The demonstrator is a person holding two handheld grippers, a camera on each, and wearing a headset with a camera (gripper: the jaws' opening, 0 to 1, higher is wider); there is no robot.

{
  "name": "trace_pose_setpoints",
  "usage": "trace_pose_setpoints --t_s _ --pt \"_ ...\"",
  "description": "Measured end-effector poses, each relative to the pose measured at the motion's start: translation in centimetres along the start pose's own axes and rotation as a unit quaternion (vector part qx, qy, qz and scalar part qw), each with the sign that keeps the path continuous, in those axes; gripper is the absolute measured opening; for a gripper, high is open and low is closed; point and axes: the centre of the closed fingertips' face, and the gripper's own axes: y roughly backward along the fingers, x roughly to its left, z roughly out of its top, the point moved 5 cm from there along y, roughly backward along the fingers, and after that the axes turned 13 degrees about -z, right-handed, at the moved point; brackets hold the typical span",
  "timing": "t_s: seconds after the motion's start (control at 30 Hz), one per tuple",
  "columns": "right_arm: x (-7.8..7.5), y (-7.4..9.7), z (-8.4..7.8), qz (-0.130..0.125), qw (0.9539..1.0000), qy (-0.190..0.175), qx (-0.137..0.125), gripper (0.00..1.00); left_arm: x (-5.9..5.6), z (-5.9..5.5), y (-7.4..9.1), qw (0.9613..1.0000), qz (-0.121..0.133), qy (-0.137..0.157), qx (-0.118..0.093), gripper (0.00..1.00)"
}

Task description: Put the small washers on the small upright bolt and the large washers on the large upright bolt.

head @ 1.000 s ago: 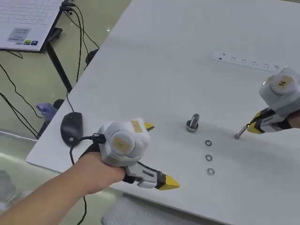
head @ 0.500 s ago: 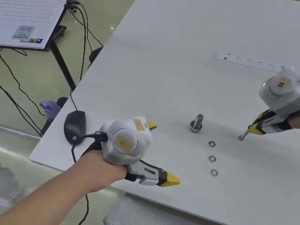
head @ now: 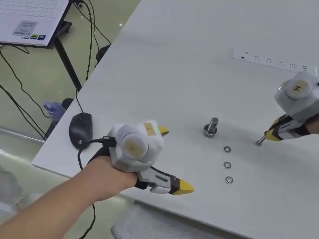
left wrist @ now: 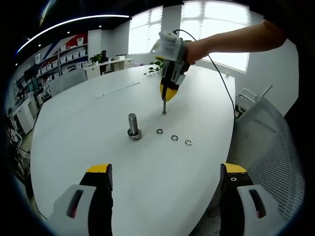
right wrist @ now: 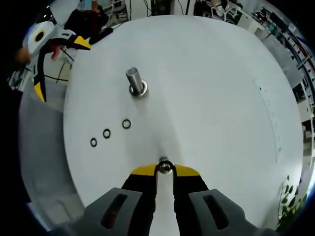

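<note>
At the left of the head view, the left tongs (head: 172,159) hover over the near edge of the worktop (head: 164,64). Their jaws are spread wide and hold nothing; in the left gripper view both yellow tips stand far apart with bare worktop between them. To their right the large upright bolt (head: 211,126) stands on its head. A wider ring sits at its foot, either the bolt head or a washer already seated; I cannot tell which. Just right of it, three small washers (head: 227,165) lie flat in a short row, apart from one another, none on a bolt yet. Farther right the small upright bolt (head: 259,142) stands on the worktop, and the right tongs (head: 267,136) are pressed together on its top, pinching it upright.

The washers look thin, light, hard and slick. Lying flat, they give little edge to catch, so I judge the likeliest hold to be a pinch across the outer rim, tips low against the worktop. They could skid or flip. The small bolt seems tippy, so steadying it makes sense.
</note>
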Motion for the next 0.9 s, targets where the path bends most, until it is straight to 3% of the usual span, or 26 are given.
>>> trace_pose_setpoints --t_s 0.9 --pt "0.9 -3.8 -0.8 0.016 0.9992 0.029 0.023 0.13 0.6 -0.3 0.0 0.9999 -0.001 0.009 0.004 0.89"
